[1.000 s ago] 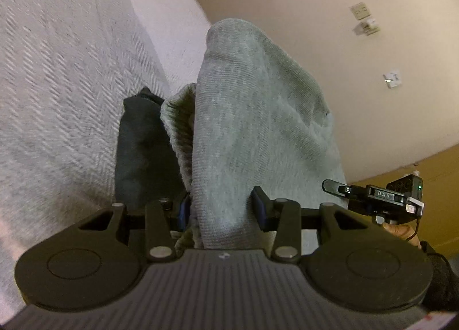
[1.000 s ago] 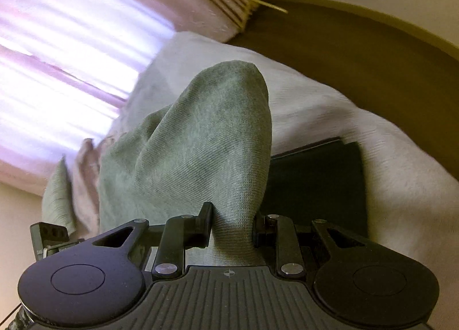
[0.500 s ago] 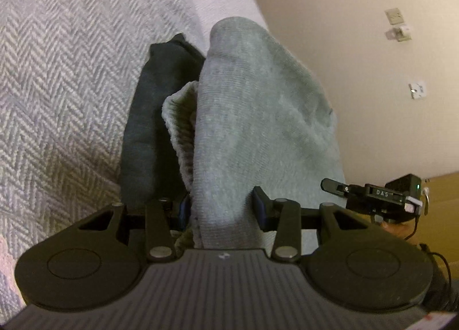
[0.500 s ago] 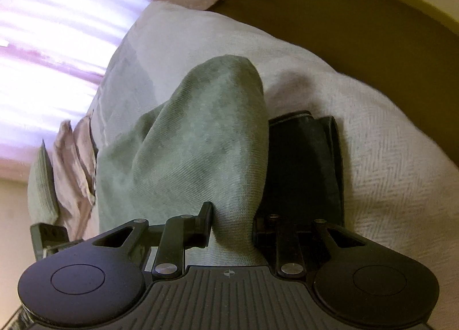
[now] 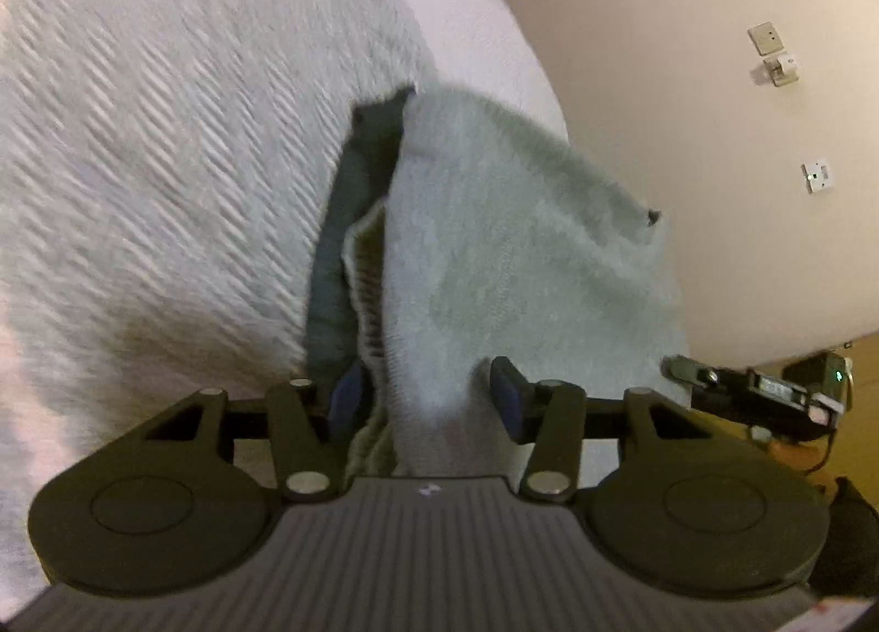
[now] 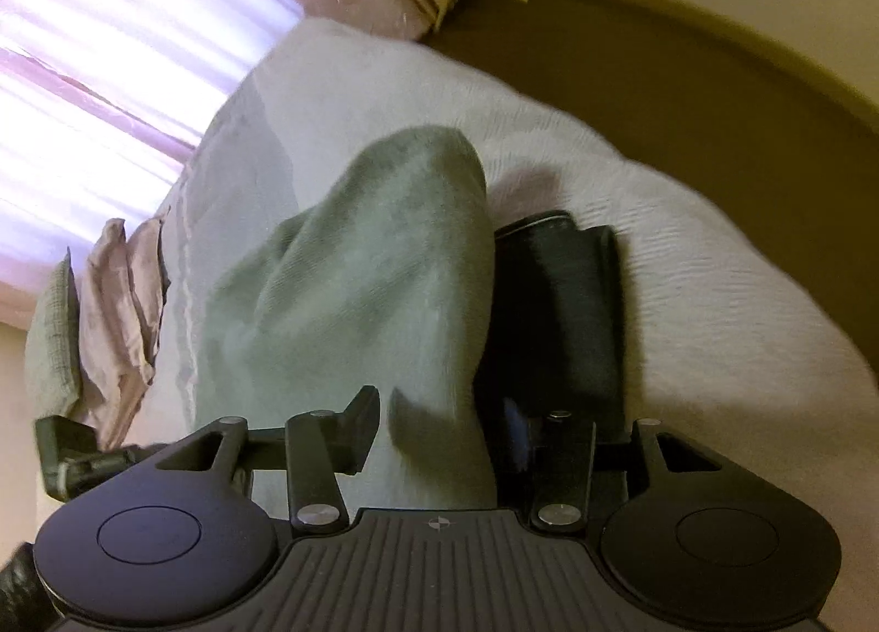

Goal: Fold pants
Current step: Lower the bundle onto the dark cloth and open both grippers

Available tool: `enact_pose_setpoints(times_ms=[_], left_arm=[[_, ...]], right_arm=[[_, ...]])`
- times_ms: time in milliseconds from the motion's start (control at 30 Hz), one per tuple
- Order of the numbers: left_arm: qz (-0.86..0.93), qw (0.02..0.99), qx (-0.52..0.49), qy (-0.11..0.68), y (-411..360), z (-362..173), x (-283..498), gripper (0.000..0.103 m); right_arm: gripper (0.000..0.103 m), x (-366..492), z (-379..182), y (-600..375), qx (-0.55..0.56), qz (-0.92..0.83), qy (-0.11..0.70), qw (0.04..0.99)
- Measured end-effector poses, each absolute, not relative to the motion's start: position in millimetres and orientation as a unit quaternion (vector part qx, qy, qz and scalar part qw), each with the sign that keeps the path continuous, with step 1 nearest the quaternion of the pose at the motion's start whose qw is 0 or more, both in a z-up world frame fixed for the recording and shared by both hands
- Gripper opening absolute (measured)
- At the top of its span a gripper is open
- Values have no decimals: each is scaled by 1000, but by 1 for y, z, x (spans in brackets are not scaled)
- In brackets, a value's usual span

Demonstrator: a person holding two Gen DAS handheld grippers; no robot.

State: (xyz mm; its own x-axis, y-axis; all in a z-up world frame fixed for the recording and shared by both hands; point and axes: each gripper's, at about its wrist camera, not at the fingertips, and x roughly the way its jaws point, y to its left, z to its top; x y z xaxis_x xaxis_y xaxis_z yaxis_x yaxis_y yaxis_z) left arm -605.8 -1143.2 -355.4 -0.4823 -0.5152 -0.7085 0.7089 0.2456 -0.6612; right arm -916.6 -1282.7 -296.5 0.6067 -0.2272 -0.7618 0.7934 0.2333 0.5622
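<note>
So we had the grey pants [image 5: 511, 269] pinched in both grippers, left gripper [image 5: 434, 393] and right gripper [image 6: 439, 426], jaws clamped on bunched cloth, hanging over the bed [image 5: 165, 149] right beside a dark folded garment [image 6: 560, 302]. Looked doubled over at least once to us. Laying them down flat was left, maybe one more fold.

The pants [image 5: 522, 269] are pale grey-green. Beside them lies a dark charcoal garment [image 6: 555, 302]. The bed cover [image 5: 165, 165] is white with herringbone pattern. The wall [image 5: 686, 83] is cream.
</note>
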Motion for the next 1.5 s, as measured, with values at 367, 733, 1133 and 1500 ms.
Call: enact_pose_setpoints(times_ms=[367, 733, 1133, 1500], left_arm=[[-676, 479, 111, 549, -1098, -299, -628, 41], [-660, 498, 169, 537, -1105, -349, -634, 56], [-649, 535, 152, 518, -1076, -292, -639, 47], [-613, 609, 175, 472, -993, -208, -676, 54]], right_arm=[[33, -910, -254, -1156, 458, -274, 244, 809], [27, -910, -288, -1154, 430, -301, 271, 807], [35, -957, -270, -1125, 430, -407, 272, 759], [63, -956, -215, -1053, 432, -446, 292, 728]])
